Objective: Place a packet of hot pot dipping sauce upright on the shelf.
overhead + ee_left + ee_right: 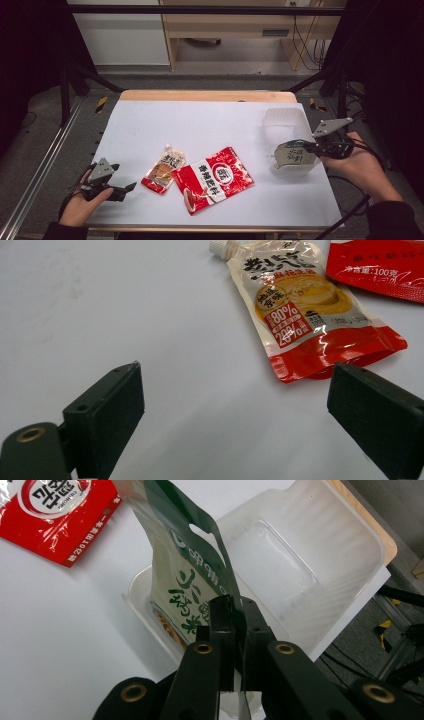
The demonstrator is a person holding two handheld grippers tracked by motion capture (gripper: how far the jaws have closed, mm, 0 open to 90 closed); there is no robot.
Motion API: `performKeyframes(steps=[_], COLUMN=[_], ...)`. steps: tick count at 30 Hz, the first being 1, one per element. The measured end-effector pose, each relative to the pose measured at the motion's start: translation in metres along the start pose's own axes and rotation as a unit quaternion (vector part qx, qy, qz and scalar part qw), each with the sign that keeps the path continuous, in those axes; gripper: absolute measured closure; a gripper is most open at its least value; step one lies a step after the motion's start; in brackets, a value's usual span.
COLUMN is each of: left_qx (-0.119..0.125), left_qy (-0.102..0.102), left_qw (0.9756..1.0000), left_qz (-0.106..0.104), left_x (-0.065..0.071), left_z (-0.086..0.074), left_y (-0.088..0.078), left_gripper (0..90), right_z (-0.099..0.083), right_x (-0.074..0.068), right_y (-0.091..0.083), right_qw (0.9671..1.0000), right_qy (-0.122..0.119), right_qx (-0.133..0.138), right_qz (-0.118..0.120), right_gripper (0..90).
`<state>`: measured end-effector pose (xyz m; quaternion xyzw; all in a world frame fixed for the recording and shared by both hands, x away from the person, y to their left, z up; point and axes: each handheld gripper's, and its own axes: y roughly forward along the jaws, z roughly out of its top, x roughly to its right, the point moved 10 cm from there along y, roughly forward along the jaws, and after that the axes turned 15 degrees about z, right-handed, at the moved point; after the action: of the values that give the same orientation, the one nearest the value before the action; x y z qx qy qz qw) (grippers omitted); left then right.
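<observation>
Right gripper [234, 611] pinches the green pouch [291, 153] by its edge over the clear tray [290, 120] at right of the high view, left gripper [131, 186] spread and idle at lower left; lower it fully inside the rim before releasing.

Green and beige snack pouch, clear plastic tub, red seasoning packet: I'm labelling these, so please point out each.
Green and beige snack pouch [187, 587], right gripper view, printed front.
Clear plastic tub [350, 535], right gripper view, far wall.
Red seasoning packet [215, 180], high view, middle of its face.
</observation>
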<state>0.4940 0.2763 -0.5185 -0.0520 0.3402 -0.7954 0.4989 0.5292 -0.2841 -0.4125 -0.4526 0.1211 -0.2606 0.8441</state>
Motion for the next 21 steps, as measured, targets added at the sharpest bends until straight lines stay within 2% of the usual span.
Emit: performKeyframes(steps=[2, 5, 9, 11, 13, 15, 17, 21], left_qx=[0.001, 0.001, -0.001, -0.001, 0.0, 0.0, 0.001, 0.003], left_qy=[-0.001, 0.0, 0.003, 0.003, 0.004, 0.005, 0.005, 0.006], left_qw=[1.0, 1.0, 1.0, 1.0, 1.0, 1.0, 1.0, 1.0], left_qz=[0.0, 0.0, 0.0, 0.0, 0.001, 0.001, 0.002, 0.002], left_x=[0.0, 0.001, 0.002, 0.002, 0.003, 0.003, 0.003, 0.004], left_z=[0.0, 0.0, 0.0, 0.0, 0.001, 0.001, 0.001, 0.002], left_y=[0.0, 0.0, 0.001, 0.001, 0.001, 0.001, 0.001, 0.001], left_gripper=[8.0, 8.0, 8.0, 8.0, 8.0, 8.0, 8.0, 8.0], right_z=[-0.002, -0.005, -0.001, 0.006, 0.014, 0.026, 0.042, 0.07], right_x=[0.001, 0.006, 0.006, 0.003, -0.002, -0.008, -0.019, -0.042], right_y=[0.0, -0.002, -0.004, -0.007, -0.01, -0.012, -0.016, -0.015], right_qw=[1.0, 0.9996, 0.9989, 0.9987, 0.9986, 0.9982, 0.9977, 0.9968], right_qy=[0.006, 0.018, 0.032, 0.028, 0.027, 0.015, 0.002, -0.023], right_qx=[0.0, -0.006, 0.001, 0.01, 0.013, 0.026, 0.04, 0.056], right_qz=[-0.001, -0.021, -0.034, -0.042, -0.045, -0.052, -0.055, -0.053], right_gripper=[84.6, 76.0, 59.0, 51.1, 40.3, 33.0, 27.7, 23.1])
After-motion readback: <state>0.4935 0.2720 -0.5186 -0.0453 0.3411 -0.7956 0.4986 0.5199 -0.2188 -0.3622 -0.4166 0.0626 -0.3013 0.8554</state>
